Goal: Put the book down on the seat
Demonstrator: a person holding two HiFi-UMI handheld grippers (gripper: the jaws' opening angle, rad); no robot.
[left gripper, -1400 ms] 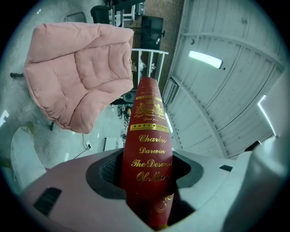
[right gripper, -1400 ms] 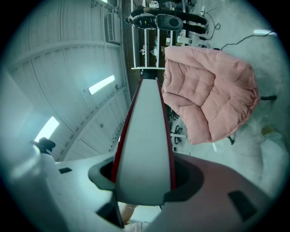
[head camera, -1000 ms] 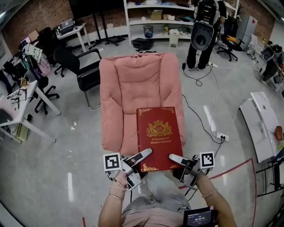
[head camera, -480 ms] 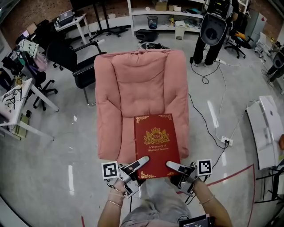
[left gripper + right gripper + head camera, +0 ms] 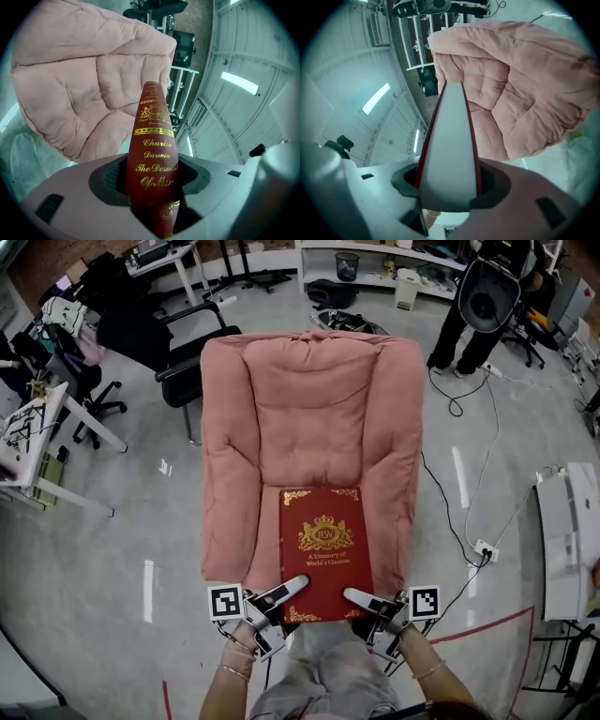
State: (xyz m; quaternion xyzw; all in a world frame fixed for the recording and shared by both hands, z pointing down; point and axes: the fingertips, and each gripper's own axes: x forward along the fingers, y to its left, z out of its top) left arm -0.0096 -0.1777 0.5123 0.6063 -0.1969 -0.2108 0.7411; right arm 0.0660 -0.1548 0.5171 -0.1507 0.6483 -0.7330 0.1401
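A thick red book (image 5: 324, 549) with gold print lies flat over the front of the pink armchair's seat (image 5: 309, 465); whether it touches the cushion I cannot tell. My left gripper (image 5: 284, 594) is shut on its near left corner, and the left gripper view has the red spine (image 5: 153, 159) wedged between the jaws. My right gripper (image 5: 359, 600) is shut on the near right corner, with the white page edge (image 5: 450, 154) filling its jaws. Both grippers point level toward the pink armchair (image 5: 520, 93).
A black office chair (image 5: 183, 381) stands left of the armchair, a white desk (image 5: 37, 446) farther left. A person (image 5: 487, 306) stands at the back right by white shelves (image 5: 394, 259). Cables and a power strip (image 5: 483, 549) lie on the floor at right.
Both grippers have carried the book forward and down toward the seat. The armchair looks closer and the book now lies lower over the cushion. Both grips are unchanged.
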